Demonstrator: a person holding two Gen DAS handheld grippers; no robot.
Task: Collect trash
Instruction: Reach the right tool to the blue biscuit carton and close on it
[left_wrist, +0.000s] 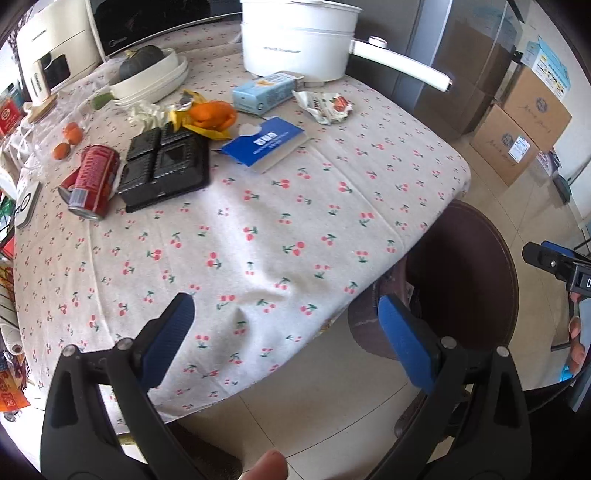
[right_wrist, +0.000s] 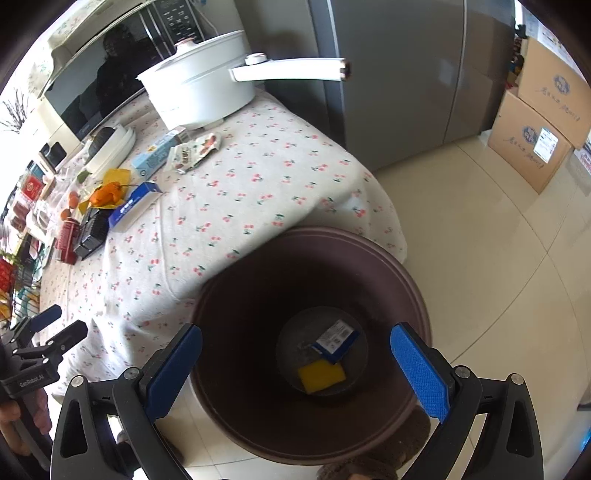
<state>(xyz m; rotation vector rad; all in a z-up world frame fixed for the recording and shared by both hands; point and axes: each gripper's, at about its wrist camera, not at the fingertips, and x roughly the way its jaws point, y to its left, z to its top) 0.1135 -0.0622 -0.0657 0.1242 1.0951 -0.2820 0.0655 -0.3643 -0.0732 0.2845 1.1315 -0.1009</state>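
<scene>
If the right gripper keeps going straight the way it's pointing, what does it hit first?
The right gripper, jaws open and empty, points down into the brown bin. Going straight, it would probably pass the rim and first reach the yellow item lying on the bottom beside a blue box, though depth is unclear.

Brown bin (left_wrist: 476, 266) half hidden behind the table edge (left_wrist: 424, 236) in the left wrist view. Pot (left_wrist: 299, 40) top cropped by the frame. Blue box (right_wrist: 338, 338) label in the bin too small to read. Items (right_wrist: 26, 192) at the far left too small to identify.
</scene>
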